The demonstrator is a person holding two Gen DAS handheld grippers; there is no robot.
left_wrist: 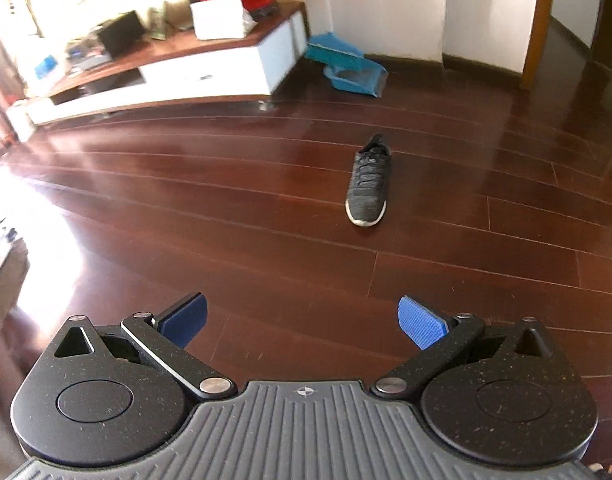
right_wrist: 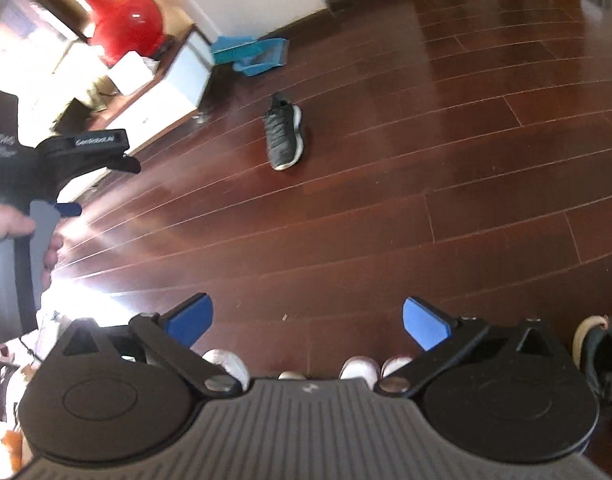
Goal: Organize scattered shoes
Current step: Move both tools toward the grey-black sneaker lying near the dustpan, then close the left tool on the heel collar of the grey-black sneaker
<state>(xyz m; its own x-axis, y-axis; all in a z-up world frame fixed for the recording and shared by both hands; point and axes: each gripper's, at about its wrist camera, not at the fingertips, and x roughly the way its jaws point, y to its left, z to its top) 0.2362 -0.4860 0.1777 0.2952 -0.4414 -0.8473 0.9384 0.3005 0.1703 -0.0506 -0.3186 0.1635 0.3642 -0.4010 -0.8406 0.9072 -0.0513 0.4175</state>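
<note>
One shoe lies loose on the floor, well apart from everything else: a dark knit sneaker with a white sole, upright, toe toward the cameras, in open floor short of the blue dustpan and the end of the low cabinet. Several other shoes sit close under the right gripper: pale toes show in a row at its lower edge, and a dark laced shoe lies at the far right; whether they stand in tidy pairs cannot be told, as the gripper body hides most of them. Judged from this, most of the sorting appears done, with the lone sneaker outstanding and its place in the row yet to be filled. Left gripper: released, blue pads spread wide, nothing between them, aimed across the floor toward the sneaker but well short of it. Right gripper: likewise released and empty, over the row. A hand grips the left tool's handle at the edge of the right view. Red vase on the cabinet, not involved.
</note>
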